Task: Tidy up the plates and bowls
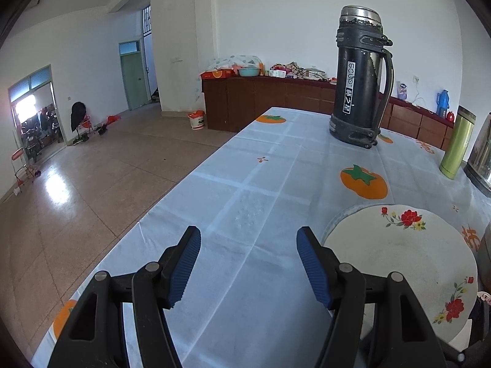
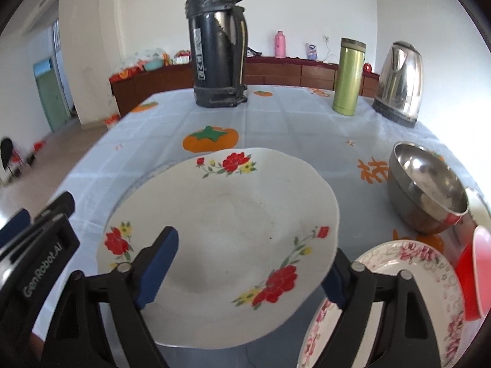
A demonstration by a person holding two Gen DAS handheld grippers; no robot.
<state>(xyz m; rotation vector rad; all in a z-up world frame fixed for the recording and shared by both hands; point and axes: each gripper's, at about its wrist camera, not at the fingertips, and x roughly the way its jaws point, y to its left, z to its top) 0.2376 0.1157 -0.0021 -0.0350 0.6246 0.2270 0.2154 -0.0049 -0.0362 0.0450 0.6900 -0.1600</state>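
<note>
A counter under a pale blue cloth printed with orange persimmons holds the dishes to be sorted. In the right wrist view, the right claw stands spread wide, one pad over the near part of a white plate with red flowers, the other dropped below its right rim; neither pad visibly presses on it. The plate looks tilted, its near edge raised off the cloth, though what props it is unclear. Just beside it, bottom right, lies a smaller plate with pink roses; a steel bowl sits behind that, and a red dish shows at the frame edge. The left claw hangs spread apart and empty over bare cloth, left of the flowered plate. The likely risks: the unclamped plate sliding or dropping flat, or the lower pad knocking the rose plate.
</note>
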